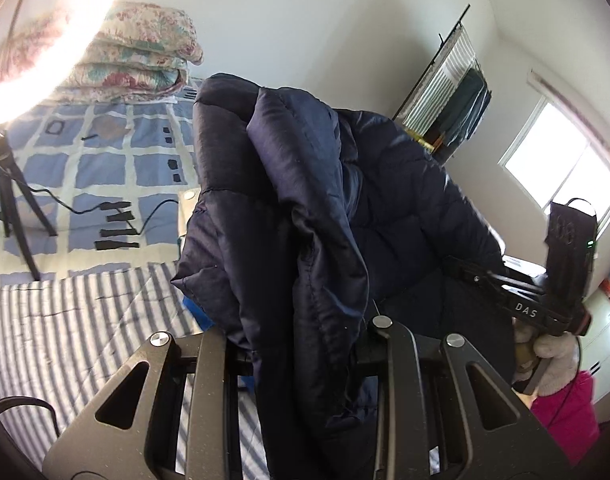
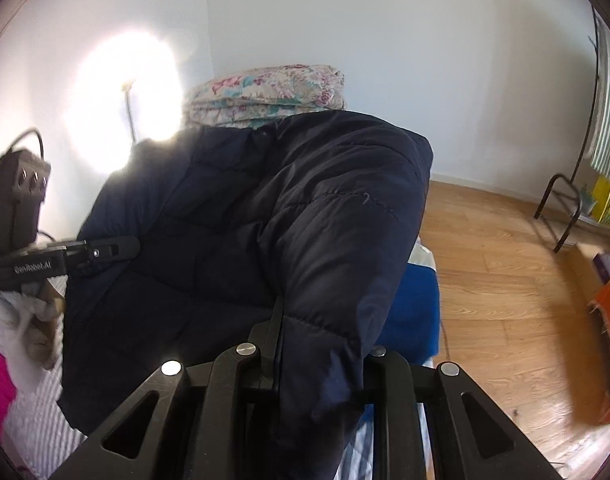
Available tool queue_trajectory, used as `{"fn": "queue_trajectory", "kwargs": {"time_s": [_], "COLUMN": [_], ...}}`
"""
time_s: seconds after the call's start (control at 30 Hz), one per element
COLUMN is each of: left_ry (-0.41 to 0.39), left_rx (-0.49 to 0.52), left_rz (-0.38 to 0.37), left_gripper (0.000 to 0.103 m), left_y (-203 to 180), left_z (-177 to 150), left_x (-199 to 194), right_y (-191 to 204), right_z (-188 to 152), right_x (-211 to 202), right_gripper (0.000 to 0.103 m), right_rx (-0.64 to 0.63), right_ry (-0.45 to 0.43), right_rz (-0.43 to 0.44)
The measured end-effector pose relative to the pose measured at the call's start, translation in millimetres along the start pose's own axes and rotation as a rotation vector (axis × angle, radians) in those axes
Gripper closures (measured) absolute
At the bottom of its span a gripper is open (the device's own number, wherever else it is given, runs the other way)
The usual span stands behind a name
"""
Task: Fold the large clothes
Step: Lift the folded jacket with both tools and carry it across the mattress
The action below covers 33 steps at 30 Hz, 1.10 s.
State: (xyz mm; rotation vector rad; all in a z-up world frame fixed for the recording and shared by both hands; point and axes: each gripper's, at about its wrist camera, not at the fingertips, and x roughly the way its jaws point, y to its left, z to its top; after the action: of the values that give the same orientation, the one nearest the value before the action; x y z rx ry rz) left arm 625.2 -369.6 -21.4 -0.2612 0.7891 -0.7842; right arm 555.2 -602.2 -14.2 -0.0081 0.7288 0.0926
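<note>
A dark navy puffer jacket (image 1: 305, 200) hangs bunched in the air between both grippers, above the bed. My left gripper (image 1: 305, 320) is shut on a thick fold of it, and the fabric hides the fingertips. In the right wrist view the jacket (image 2: 285, 208) drapes over my right gripper (image 2: 325, 332), which is shut on another fold; only one finger (image 2: 274, 320) shows. The right gripper (image 1: 465, 270) appears at the right of the left wrist view, held by a gloved hand (image 1: 553, 360). The left gripper (image 2: 121, 249) reaches into the jacket from the left of the right wrist view.
Below lies a bed with a striped cover (image 1: 85, 320) and a blue patchwork sheet (image 1: 105, 152). A folded floral quilt (image 1: 145, 52), a small tripod (image 1: 13, 200) and cables lie on it. A blue cloth (image 2: 413, 312) sits under the jacket. Wood floor (image 2: 505, 280) and a drying rack (image 1: 453, 92) are to the right.
</note>
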Motion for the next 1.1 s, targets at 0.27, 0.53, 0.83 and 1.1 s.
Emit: {"fn": "queue_trajectory", "kwargs": {"time_s": [0.27, 0.53, 0.83, 1.1], "left_ry": [0.020, 0.021, 0.017, 0.039], "left_rx": [-0.078, -0.111, -0.147, -0.132], "left_rz": [-0.019, -0.035, -0.049, -0.016], "left_gripper": [0.077, 0.077, 0.077, 0.077], "left_y": [35.6, 58.5, 76.3, 83.5], "left_z": [-1.4, -8.1, -9.0, -12.1], "left_x": [46.4, 73.5, 82.6, 93.3], "right_y": [-24.1, -36.0, -39.2, -48.6], "right_z": [0.0, 3.7, 10.2, 2.9], "right_x": [52.1, 95.6, 107.9, 113.4], "right_gripper": [0.084, 0.084, 0.084, 0.084], "right_rx": [0.051, 0.063, 0.045, 0.070], "right_ry": [0.043, 0.081, 0.087, 0.088], "right_rz": [0.026, 0.017, 0.012, 0.029]}}
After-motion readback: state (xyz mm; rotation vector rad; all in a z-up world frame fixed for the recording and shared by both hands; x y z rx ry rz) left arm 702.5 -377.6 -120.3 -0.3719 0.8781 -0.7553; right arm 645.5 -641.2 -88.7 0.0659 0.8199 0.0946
